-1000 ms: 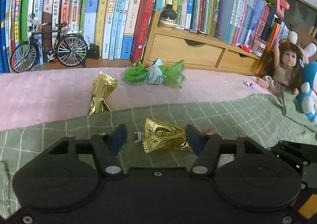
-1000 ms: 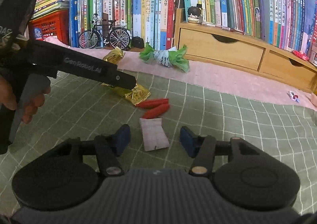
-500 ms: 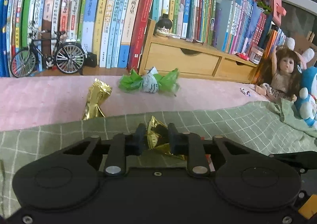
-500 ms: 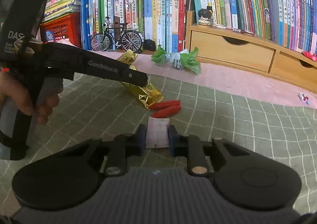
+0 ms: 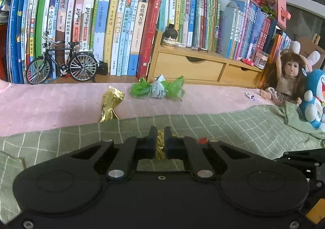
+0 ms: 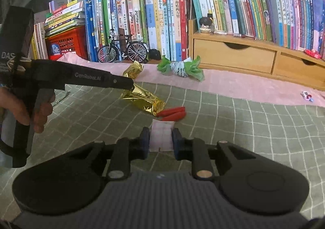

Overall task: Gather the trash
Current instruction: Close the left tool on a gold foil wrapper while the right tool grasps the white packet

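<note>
Nearest to you, your right hand-held gripper [image 6: 160, 139] is clenched on a pale paper slip [image 6: 161, 137]; its long axis runs away from you, between the blue pads, over the green checked cloth [image 6: 243, 127]. Your left hand-held gripper [image 5: 160, 137] is clenched on a gold foil wrapper [image 5: 160, 145]. In the left wrist view you see only a thin gold strip of it between the black fingers. The right wrist view shows the whole gold foil wrapper [image 6: 142, 99]: it is pinched at its upper left end, and its long axis slopes down to the right, with the free end just beside two red pieces [image 6: 174, 113] on the cloth. This view also shows your hand [image 6: 26, 111] on the grip of the left tool.

Farther away, on the pink cover [image 5: 50, 107], a second gold wrapper [image 5: 110, 105] lies with its long axis pointing toward the books. Near it lies a green and white wrapper [image 5: 157, 89], with its long axis left to right. A small candy [image 5: 249, 96] lies well apart to the right. Only the left wrist view shows the doll [image 5: 286, 79] and the blue plush toy [image 5: 314, 97]. At the back stand a toy bicycle [image 5: 61, 64], the books [image 5: 121, 26] and a wooden drawer unit [image 5: 193, 66].
</note>
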A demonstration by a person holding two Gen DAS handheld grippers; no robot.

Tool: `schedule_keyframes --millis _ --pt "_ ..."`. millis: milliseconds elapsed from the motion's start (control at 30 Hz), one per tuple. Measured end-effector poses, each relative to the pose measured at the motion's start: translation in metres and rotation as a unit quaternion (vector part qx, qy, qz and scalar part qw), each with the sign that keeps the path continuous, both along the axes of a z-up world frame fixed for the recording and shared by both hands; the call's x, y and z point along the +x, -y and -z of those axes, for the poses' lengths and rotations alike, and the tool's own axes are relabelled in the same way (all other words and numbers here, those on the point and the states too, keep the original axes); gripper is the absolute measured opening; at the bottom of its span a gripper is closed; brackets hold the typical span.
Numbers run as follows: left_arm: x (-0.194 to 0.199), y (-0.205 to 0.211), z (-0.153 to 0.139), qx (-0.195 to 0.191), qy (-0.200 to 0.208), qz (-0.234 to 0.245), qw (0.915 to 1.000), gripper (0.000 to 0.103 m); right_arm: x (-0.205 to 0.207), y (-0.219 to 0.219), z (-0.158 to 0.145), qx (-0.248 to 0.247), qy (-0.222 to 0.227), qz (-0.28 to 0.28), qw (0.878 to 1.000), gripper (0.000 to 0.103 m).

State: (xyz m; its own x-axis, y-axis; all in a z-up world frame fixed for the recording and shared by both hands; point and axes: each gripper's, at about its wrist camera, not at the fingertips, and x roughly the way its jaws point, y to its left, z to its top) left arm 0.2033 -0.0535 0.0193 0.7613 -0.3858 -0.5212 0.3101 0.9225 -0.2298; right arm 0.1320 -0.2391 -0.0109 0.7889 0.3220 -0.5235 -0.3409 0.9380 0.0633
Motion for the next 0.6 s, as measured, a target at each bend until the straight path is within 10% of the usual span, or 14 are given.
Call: schedule_keyframes --millis 133,200,300,600 --pt "0.001 0.0 0.004 -0.012 -0.011 0.0 0.9999 0.02 -0.01 -0.003 -0.001 -0.019 0.008 -0.008 1.0 0.027" --pt "0.0 0.002 0.005 -0.004 -0.008 0.006 0.9999 0.058 -0.013 -0.004 -0.002 -0.028 0.01 -0.009 1.0 0.028" --pt "-0.003 0.008 0.007 0.036 -0.001 0.044 0.9984 0.077 -0.016 -0.001 -0.003 -0.029 0.008 -0.008 1.0 0.028" --pt "0.013 0.018 0.023 0.143 0.038 0.159 0.9762 0.076 -0.021 0.019 0.0 -0.03 0.001 0.006 1.0 0.028"
